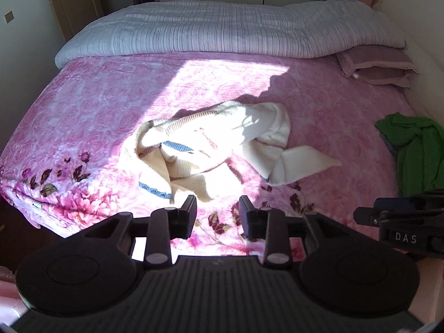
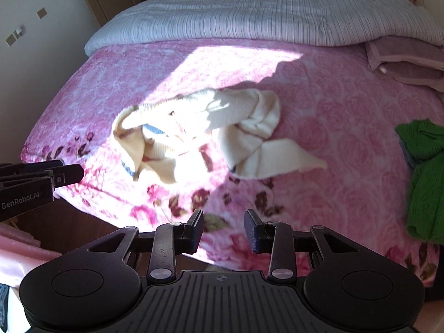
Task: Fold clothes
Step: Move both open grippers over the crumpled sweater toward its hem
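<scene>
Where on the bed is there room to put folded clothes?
Bare pink blanket lies between the cream sweater and striped quilt, mostly left. It's crowded right, by the green garment and mauve pillow.

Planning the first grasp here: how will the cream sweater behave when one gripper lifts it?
The cream sweater lies crumpled with loose folds, so it will probably hang floppy and drape. Its sleeve trails apart on the bedspread, so it would likely dangle or drag. The thick knit looks grippy rather than slippery.

Bare pink bedspread [image 1: 97, 116] surrounds the cream sweater [image 1: 211, 144]; green garment [image 1: 413, 149] crowds right.
</scene>
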Demonstrator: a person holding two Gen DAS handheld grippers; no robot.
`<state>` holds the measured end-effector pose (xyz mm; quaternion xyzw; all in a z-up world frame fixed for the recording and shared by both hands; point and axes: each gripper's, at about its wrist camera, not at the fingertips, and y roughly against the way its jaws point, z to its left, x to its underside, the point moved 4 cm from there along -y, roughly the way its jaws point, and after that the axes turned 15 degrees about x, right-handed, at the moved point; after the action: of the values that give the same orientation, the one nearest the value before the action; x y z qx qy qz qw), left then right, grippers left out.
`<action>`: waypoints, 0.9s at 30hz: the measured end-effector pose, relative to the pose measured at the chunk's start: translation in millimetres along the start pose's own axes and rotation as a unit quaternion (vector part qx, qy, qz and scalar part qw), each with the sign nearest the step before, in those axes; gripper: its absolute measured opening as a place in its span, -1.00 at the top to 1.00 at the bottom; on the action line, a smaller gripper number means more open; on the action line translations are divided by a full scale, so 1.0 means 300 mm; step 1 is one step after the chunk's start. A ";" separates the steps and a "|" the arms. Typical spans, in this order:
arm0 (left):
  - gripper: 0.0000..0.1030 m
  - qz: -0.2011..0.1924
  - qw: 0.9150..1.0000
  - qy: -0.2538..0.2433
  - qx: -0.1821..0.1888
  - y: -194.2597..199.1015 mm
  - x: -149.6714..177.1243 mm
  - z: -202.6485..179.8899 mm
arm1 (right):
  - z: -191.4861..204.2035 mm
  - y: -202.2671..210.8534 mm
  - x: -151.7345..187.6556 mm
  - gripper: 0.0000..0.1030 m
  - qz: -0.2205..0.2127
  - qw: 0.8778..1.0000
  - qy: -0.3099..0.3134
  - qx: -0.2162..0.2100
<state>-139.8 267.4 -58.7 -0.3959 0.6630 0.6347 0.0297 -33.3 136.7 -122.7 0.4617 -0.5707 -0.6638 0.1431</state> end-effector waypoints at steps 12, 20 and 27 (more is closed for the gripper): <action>0.33 0.004 1.000 -0.016 -0.027 0.074 0.120 -0.062 | 0.022 0.080 0.116 0.29 -0.010 1.000 0.002 -0.011; 0.30 0.011 0.999 -0.006 -0.035 0.074 0.119 -0.030 | 0.045 0.067 0.128 0.29 -0.003 1.000 0.015 -0.012; 0.27 0.037 0.999 -0.011 -0.034 0.012 0.119 0.027 | 0.085 -0.004 0.088 0.12 0.021 1.000 0.017 0.007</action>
<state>-170.0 256.7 -76.5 -0.3645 0.6550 0.6619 -0.0001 -66.8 134.1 -137.6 0.4620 -0.5823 -0.6486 0.1636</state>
